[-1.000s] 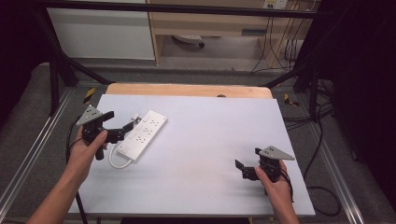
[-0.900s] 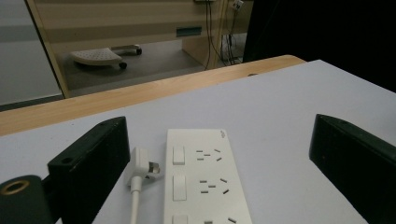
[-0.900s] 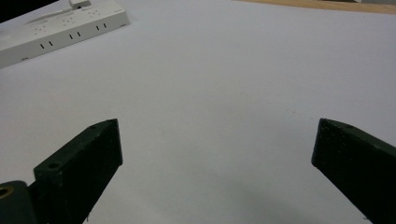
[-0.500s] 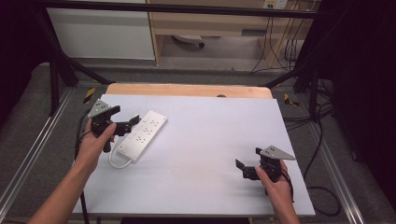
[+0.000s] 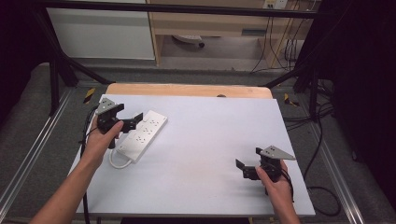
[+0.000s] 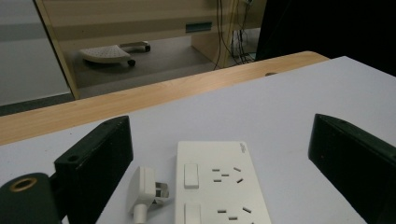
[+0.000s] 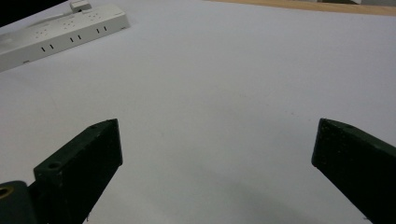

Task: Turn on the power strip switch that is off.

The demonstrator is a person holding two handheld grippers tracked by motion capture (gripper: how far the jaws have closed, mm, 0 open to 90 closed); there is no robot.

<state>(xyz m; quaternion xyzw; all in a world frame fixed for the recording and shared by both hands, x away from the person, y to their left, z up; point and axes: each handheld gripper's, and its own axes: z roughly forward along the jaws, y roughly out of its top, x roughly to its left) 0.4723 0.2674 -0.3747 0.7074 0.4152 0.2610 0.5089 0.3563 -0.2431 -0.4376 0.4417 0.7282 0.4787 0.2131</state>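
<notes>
A white power strip [image 5: 142, 135] lies at an angle on the left part of the white tabletop [image 5: 210, 130], its white cable [image 5: 119, 163] looped at the near end. My left gripper [image 5: 133, 122] hovers just above the strip's far half, open. In the left gripper view [image 6: 222, 140] the jaws stand wide apart over the strip [image 6: 219, 186], and its white plug [image 6: 144, 191] lies beside it. My right gripper [image 5: 243, 169] rests low at the near right, open. Its view [image 7: 219, 140] has bare table between the jaws and the strip [image 7: 60, 30] far off.
A wooden strip [image 5: 187, 89] runs along the table's far edge. Metal frame rails [image 5: 42, 140] flank the table. Cables [image 5: 322, 191] trail on the floor at the right. A wheeled base [image 5: 187, 39] sits beyond the table under a desk.
My left gripper has moved forward and to the right, from beside the power strip's near half to over its far half. The right gripper has stayed put.
</notes>
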